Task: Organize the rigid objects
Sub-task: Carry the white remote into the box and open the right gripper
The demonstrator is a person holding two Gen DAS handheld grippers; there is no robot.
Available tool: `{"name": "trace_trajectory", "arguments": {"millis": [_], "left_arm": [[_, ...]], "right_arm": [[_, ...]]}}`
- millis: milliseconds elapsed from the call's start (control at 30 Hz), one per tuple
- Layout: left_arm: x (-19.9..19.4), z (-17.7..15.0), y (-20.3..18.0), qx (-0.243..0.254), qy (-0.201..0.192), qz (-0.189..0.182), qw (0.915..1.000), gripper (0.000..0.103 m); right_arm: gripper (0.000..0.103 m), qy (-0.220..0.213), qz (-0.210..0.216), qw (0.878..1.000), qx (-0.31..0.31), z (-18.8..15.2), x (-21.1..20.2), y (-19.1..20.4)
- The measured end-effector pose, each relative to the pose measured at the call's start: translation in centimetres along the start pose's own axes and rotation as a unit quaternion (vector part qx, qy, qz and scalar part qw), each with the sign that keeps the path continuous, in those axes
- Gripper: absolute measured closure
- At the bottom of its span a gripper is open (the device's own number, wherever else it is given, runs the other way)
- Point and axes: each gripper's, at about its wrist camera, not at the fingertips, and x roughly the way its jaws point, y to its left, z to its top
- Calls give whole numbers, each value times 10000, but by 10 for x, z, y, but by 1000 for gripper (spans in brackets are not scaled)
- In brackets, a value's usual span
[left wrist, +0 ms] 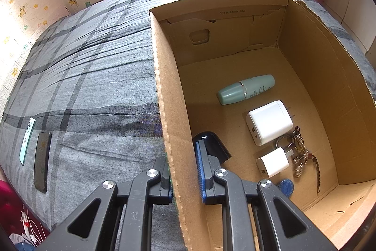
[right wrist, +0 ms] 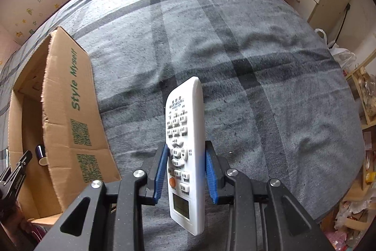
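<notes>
Remote control (right wrist: pixel 184 152), white with rows of small buttons, an orange key and a little screen at its near end, stands on edge between the blue pads (right wrist: pixel 161 171) of the right gripper (right wrist: pixel 186 171), which clasp its two long sides and hold it clear of the grey plaid bedspread (right wrist: pixel 258 62). It sits to the right of the cardboard box (right wrist: pixel 68 114), just beyond the box's printed outer wall, with its far tip aimed away across the bed.

Left of the box, in the left wrist view, two phones lie side by side on the bedspread (left wrist: pixel 94 86): a pale green one (left wrist: pixel 27 140) and, just beside it, a black one (left wrist: pixel 42 160). Both are well apart from the box wall.

At the box (left wrist: pixel 164 91) itself, the left gripper (left wrist: pixel 185 171) is clenched on the left wall, one finger outside and one blue pad (left wrist: pixel 201 171) inside.

Inside the box, going rightward from that wall: a black glossy object (left wrist: pixel 212 145) just behind the inner pad, a mint green bottle (left wrist: pixel 245 89) lying on its side, a large white charger (left wrist: pixel 269 122), a small white charger (left wrist: pixel 272 162) near it, and a bunch of keys (left wrist: pixel 299 152) touching both chargers' right side. A blue round disc (left wrist: pixel 285 187) shows just in front of the small charger.
</notes>
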Motion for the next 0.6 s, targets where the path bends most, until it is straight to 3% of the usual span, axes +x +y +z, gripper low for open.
{"name": "trace_trajectory", "arguments": {"millis": [600], "left_arm": [[0, 0, 0, -11, 2, -10, 10000, 86]], "right_arm": [[71, -562, 144, 9955, -745, 28, -58, 56]]}}
